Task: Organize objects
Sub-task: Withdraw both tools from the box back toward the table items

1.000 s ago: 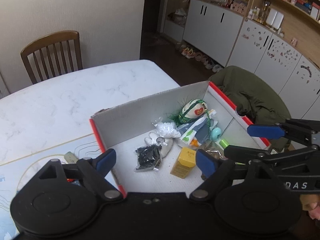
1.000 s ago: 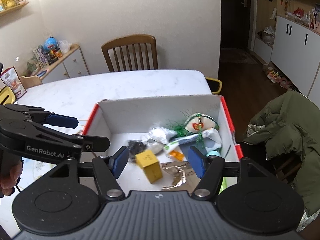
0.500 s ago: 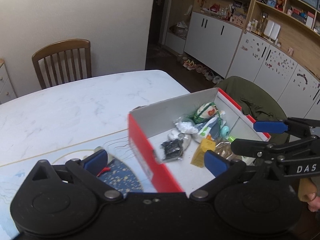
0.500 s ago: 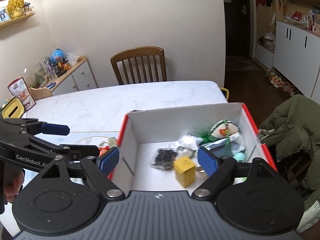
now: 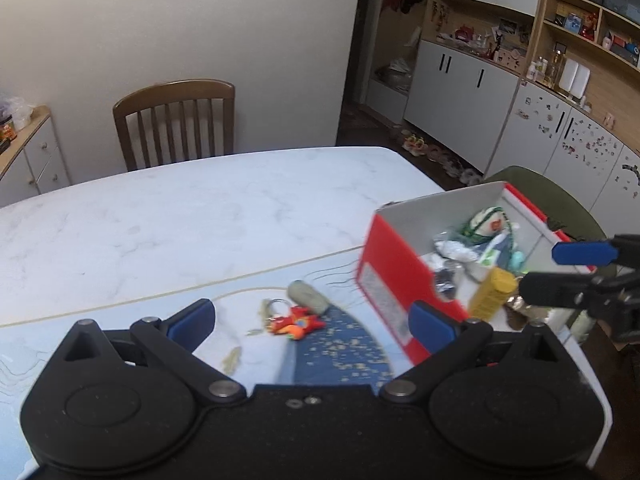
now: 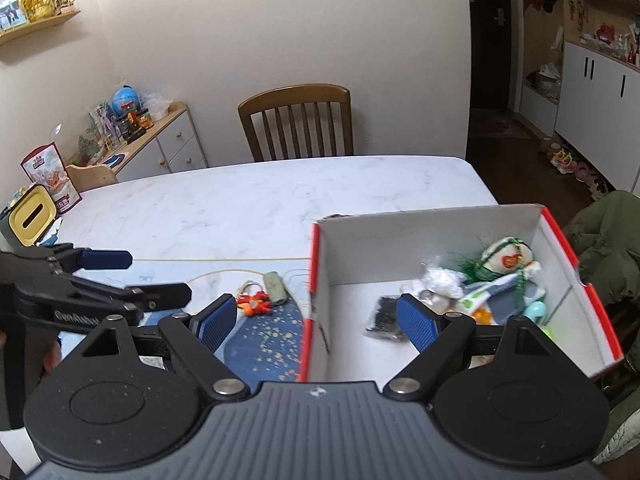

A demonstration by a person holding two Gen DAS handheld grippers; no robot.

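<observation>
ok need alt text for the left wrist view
The open left gripper hovers over a blue mat, where a red keychain toy lies beside a grey capsule. A red-sided box of small items sits to the right.

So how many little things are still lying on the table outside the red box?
2: a red-orange plush keychain toy and a grey-green oval pouch touching it, both on the blue mat left of the red cardboard box. More may hide behind the grippers.

A wooden chair stands against the plain wall behind the marble table, white cabinets right.
</observation>
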